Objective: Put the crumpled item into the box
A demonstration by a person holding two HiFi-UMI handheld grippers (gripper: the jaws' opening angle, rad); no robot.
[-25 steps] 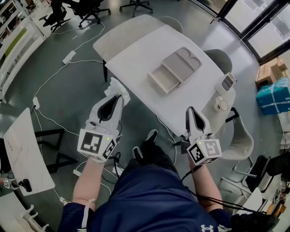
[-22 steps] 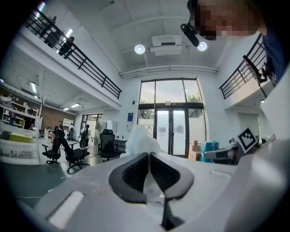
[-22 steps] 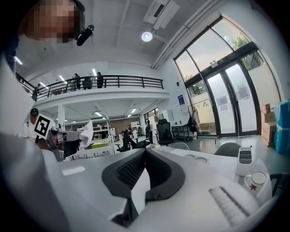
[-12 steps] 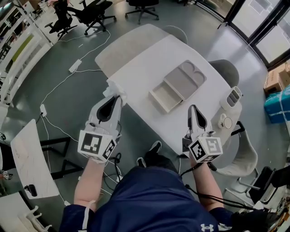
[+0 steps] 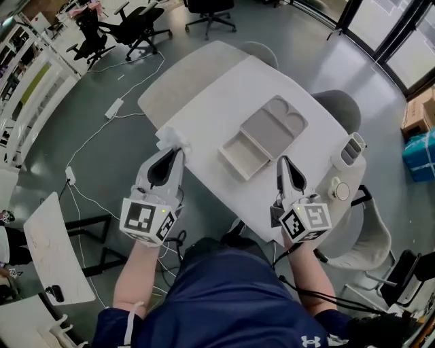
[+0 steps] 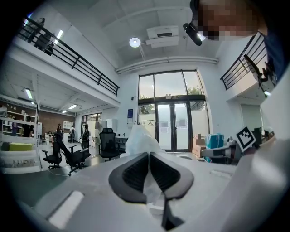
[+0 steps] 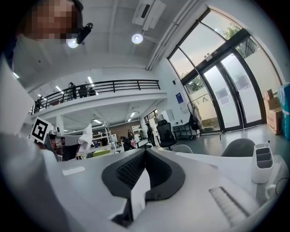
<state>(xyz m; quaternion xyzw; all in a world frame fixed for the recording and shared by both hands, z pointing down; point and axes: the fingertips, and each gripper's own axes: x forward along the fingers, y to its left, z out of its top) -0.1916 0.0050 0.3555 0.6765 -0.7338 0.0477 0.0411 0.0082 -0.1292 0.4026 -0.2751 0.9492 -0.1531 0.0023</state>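
Note:
My left gripper [image 5: 178, 151] is shut on a crumpled white paper item [image 5: 172, 138], held over the near left corner of the white table [image 5: 217, 95]. In the left gripper view the crumpled item [image 6: 141, 139] sticks up past the closed left gripper [image 6: 148, 154]. An open shallow beige box [image 5: 245, 153] lies mid-table, its lid [image 5: 274, 122] folded back beside it. My right gripper [image 5: 282, 160] is shut and empty, hovering at the table's near edge just right of the box. From the right gripper [image 7: 145, 151] view the crumpled item [image 7: 85, 135] shows to the left.
A white pen holder [image 5: 349, 149] and a small round device [image 5: 336, 189] sit at the table's right end. Grey chairs [image 5: 338, 103] stand by the table, black office chairs [image 5: 139, 20] behind it. Cables and a power strip [image 5: 114, 107] lie on the floor at the left.
The table and box have come nearer; both grippers now reach its near edge. The left gripper still holds the crumpled item, and the right stays shut.

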